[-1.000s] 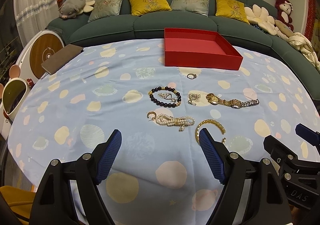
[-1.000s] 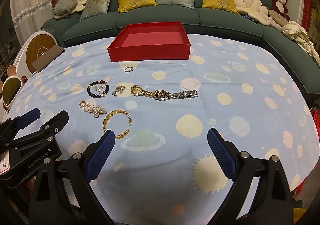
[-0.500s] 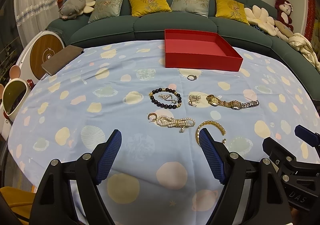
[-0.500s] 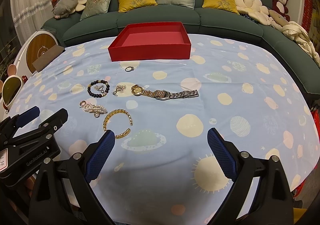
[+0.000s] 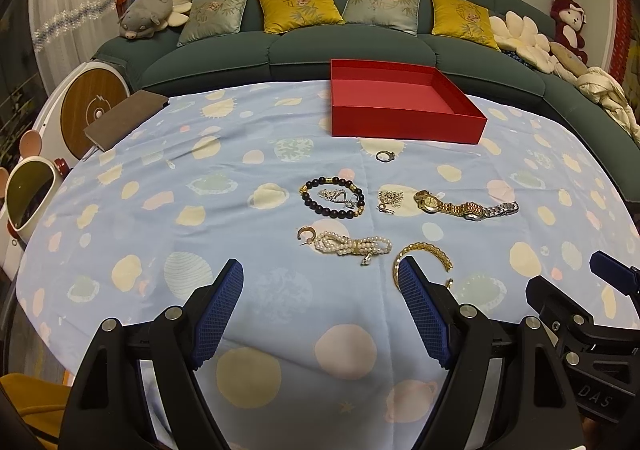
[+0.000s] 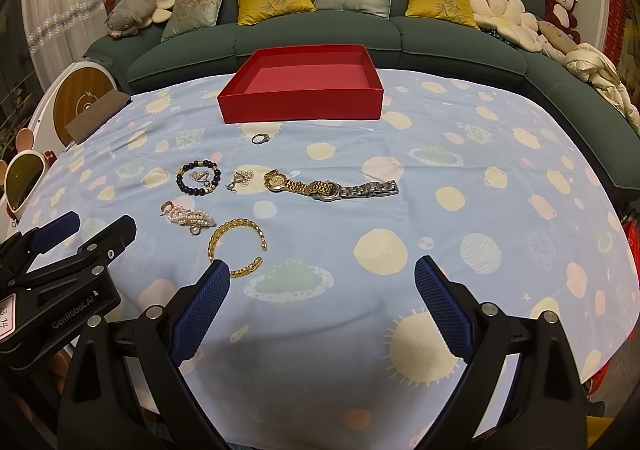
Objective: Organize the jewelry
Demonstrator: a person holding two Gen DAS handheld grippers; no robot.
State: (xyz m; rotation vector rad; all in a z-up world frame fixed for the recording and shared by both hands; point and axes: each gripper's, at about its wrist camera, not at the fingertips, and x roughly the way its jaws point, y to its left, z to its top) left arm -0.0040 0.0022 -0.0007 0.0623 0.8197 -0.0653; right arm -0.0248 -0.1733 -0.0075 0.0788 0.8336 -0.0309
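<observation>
Both tools, left tool [image 5: 320, 314] and right tool [image 6: 322, 310], hover spread wide and empty over the bench's [image 6: 460, 153] near edge. Mid-bench, from left: round dark bead bracelet [image 6: 199, 177], knotted pearl strand [image 6: 188, 218], curved gold chain [image 6: 236, 246], metal-link watch [image 6: 328, 186] lying lengthwise left-right. Red box [image 6: 300, 105] sits by the far edge.

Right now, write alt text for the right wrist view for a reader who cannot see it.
Jewelry lies loose on a pale blue planet-print tablecloth before an empty shallow red cardboard box: a gold and silver link watch, gold chain bracelet, dark bead bracelet and small ring. The right gripper hovers, jaws open and empty.
</observation>
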